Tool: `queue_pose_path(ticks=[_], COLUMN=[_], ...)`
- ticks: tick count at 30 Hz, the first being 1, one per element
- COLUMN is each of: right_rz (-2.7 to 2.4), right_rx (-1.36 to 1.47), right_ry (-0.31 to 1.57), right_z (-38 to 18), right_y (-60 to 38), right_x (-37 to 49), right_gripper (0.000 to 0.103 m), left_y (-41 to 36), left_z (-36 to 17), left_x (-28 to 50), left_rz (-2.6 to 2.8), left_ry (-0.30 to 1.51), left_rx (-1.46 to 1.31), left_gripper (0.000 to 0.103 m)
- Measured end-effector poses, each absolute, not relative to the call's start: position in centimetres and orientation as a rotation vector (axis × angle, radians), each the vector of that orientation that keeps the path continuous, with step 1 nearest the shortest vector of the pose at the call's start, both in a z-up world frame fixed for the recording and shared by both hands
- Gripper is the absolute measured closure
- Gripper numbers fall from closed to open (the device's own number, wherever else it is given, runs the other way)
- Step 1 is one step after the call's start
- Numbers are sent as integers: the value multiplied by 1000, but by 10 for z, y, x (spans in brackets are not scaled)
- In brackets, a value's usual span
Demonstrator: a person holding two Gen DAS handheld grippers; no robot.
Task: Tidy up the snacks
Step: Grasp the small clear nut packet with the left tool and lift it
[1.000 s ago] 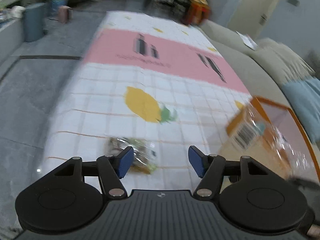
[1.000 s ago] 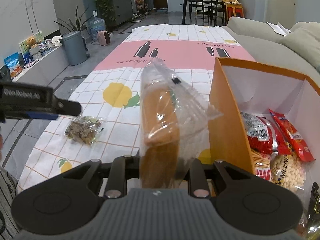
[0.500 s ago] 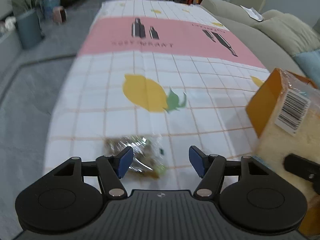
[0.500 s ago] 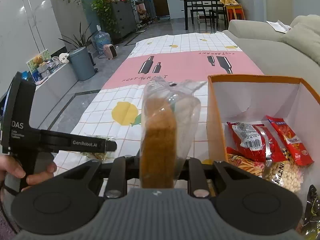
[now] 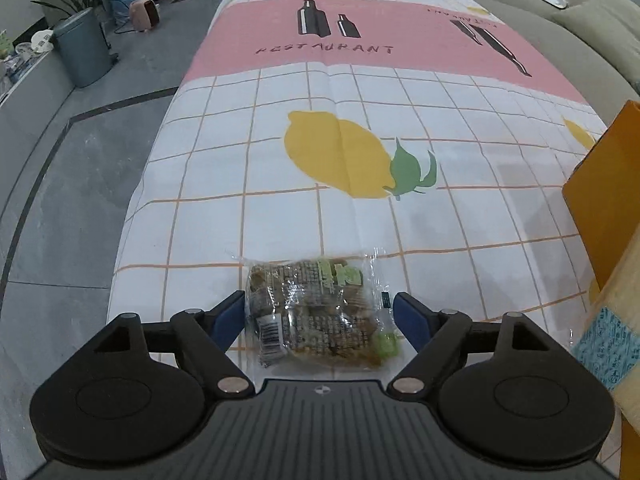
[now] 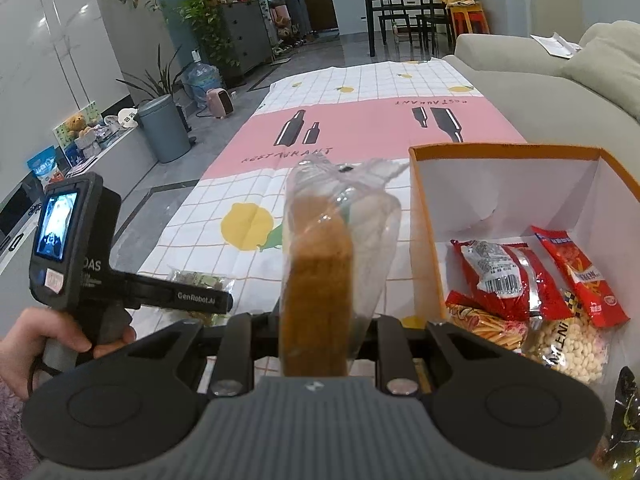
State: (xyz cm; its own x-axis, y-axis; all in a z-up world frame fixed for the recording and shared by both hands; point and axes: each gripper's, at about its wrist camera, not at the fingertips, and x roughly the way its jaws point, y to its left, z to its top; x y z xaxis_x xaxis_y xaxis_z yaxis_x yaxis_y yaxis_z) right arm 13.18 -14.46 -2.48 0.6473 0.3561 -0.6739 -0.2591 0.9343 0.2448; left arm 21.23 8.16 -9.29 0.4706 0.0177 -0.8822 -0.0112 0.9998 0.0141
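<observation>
A clear packet of brown snack pieces (image 5: 320, 300) lies flat on the checked tablecloth (image 5: 360, 92). My left gripper (image 5: 319, 314) hangs over it, jaws opening wide, with the packet between the blue pads (image 5: 230, 312), which do not press on it. In the right wrist view the same gripper (image 6: 200, 300) is held by a hand (image 6: 36, 332) above the packet (image 6: 196, 280). My right gripper (image 6: 316, 332) is shut on a bagged loaf of bread (image 6: 316, 264), held upright just left of the orange box (image 6: 424, 216). Red snack packets (image 6: 508, 276) lie inside the box.
The orange box's wall (image 5: 608, 184) and the bagged bread (image 5: 616, 320) stand at the right edge of the left wrist view. The cloth's left edge drops to grey floor (image 5: 72, 200). A grey bin (image 6: 164, 128) is far left, a sofa (image 6: 560, 80) at the right.
My left gripper has come down and forward over the snack packet, and its jaws have spread, so the packet now lies between them. The right gripper has shifted slightly, still gripping the bread.
</observation>
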Motion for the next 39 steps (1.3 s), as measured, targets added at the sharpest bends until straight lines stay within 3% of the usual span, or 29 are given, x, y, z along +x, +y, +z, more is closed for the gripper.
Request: queue_pose_path(ticks=[1,2,8,9,11,16,18,20,25,26,30,33,34,36,37,38,39], right_rz=[352,350,362,360,374,382,376,366,365,364,371,379,381,380,379,376,369], right_rx=[132,135,153,159,180,255,255,257,283,280,277,268,262,255,254,257,268], right_ry=[792,788,733,707,672,617,608,599,572,565,541,532,528,517,509,501,489], right_z=[-25,-25,-20,-18,-13,1,5,8,18,20,26,28,28,30,32,35,36], right_y=[-145,-145,-148,-148,-150,-159,-160,-161,-164,-164,-165,-166,-168,-170,-171,-172,-175], right_x=[131,130,123,120,117,111,109,105,96,94,85,81,79,77,76,77,75], right_gripper=[82,82,82,82,82,82,82,82,82,82,82,82,82,82,82,82,82], left_y=[81,81,77,75,72,77,80,86,93,92,85,68,66,66,67,70,74], left_z=[-93,-92,-89,-88,-80,-79,-75,-71,-73,-74,-87,-93,-93,-91,-90,-88,-85], left_x=[212,209,206,205,200,199,197,196,193,194,199,201,200,196,195,194,193], left_rz=[13,-2,-13,-12,-1,-10,-8,-17,-36,-37,-33,-11,-15,-4,-12,-17,-29], left_ry=[1077,1067,1069,1061,1014,1036,1027,1020,1052,1062,1124,1117,1104,1083,1085,1072,1053], left_rx=[15,13,21,30,64,26,-2,-48,-115,-110,-82,27,23,4,-9,-20,-39], left_gripper=[9,17,25,37,44,48,59,63,63,58,12,6,7,25,28,42,47])
